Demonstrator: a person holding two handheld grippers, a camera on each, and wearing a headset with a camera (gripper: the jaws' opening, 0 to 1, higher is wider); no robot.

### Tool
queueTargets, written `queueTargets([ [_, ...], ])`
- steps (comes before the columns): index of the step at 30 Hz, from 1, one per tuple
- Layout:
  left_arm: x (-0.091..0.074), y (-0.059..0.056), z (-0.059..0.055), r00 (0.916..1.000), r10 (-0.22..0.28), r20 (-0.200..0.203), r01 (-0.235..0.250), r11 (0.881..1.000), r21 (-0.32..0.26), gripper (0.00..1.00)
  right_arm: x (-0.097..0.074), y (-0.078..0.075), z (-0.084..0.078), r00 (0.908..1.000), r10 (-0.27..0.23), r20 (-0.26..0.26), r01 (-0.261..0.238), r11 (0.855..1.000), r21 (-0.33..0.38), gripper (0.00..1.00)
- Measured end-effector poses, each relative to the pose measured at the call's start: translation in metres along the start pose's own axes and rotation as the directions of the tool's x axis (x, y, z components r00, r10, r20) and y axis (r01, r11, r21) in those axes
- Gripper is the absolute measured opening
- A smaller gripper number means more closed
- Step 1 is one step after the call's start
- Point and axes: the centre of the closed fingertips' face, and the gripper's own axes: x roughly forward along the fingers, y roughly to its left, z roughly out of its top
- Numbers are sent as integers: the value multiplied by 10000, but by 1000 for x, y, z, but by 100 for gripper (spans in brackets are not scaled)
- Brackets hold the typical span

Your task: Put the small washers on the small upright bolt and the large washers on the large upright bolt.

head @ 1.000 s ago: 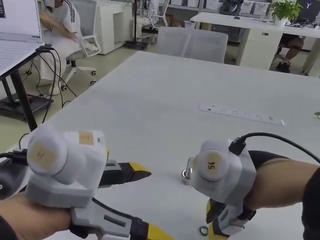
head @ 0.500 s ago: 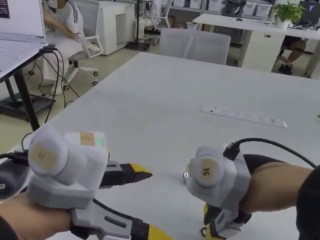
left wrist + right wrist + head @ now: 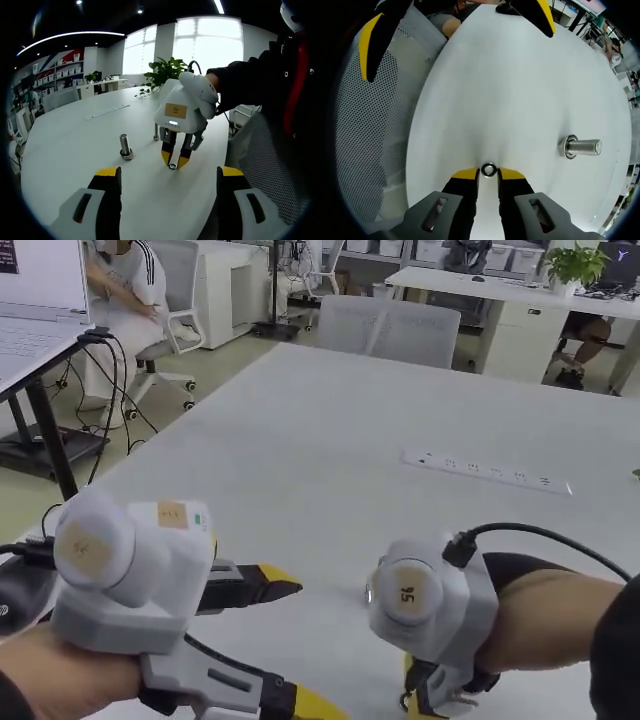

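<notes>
A washer (image 3: pixel 489 170) lies flat on the white table (image 3: pixel 330 440), and my right gripper (image 3: pixel 489 174) points down at it with its yellow tips closed against the ring's two sides. From the left gripper view, the right gripper (image 3: pixel 173 161) stands on the table with the washer (image 3: pixel 172 165) at its tips. The large upright bolt (image 3: pixel 125 146) stands to its left, and a thin small bolt (image 3: pixel 156 132) rises just behind it. The large bolt (image 3: pixel 582 147) is well clear of the tips. My left gripper (image 3: pixel 169 172) hovers open and empty, low near the table edge (image 3: pixel 295 645).
A white power strip (image 3: pixel 485 472) lies across the middle of the table. Grey chairs (image 3: pixel 385 330) stand at the far side, and a person sits at a desk at the back left. A mesh chair seat (image 3: pixel 370 140) is beside the near table edge.
My right gripper has slid a little left and nearer, onto the washer that lay beside its tips. The left gripper has stayed put.
</notes>
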Motion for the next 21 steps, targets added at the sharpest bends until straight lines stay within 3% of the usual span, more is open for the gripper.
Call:
queueTargets([
  [6,0,-1,-1,10000,-6,-11,6,10000,0,77,0,-2,0,9997,30,259,-30,10000,-30,14],
  [21,0,0,-1,10000,20,-14,-20,10000,-60,77,0,-2,0,9996,265,137,-262,9995,-188,14],
])
